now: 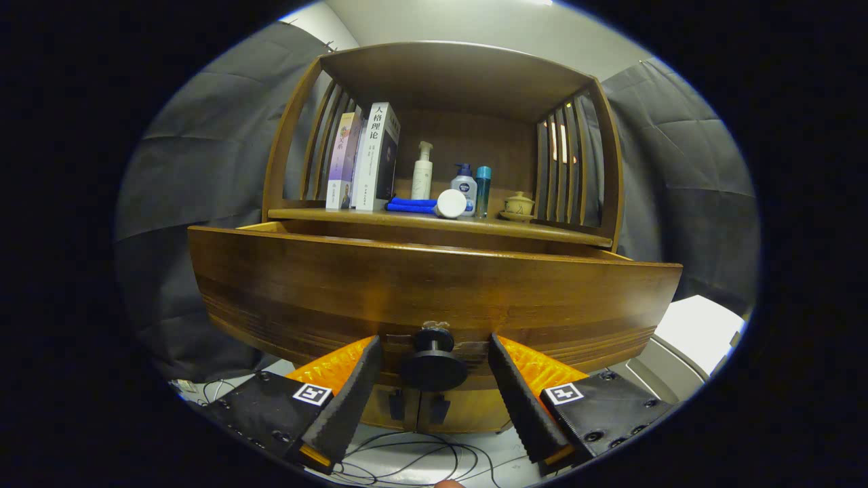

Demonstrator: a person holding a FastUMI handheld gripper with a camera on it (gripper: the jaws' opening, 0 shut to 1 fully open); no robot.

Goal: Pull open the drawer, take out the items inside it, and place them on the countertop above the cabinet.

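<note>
The wooden drawer [434,285] stands pulled out from the cabinet, its wide front panel close ahead of me. Its round dark knob [434,369] sits between my fingers, with a gap on each side. My gripper [434,347] is open, its fingertips nearly at the drawer front. From this low angle the front panel hides the drawer's inside. The countertop [542,230] above the drawer carries a blue folded cloth [410,205] and a white bottle [450,203] lying on its side.
On the countertop stand books [366,159], a white pump bottle [422,173], a second pump bottle [464,186], a teal bottle [483,190] and a lidded cup [519,205]. Slatted side walls and a top board enclose it. Cables [407,457] lie on the floor below; a white box [698,332] stands at the right.
</note>
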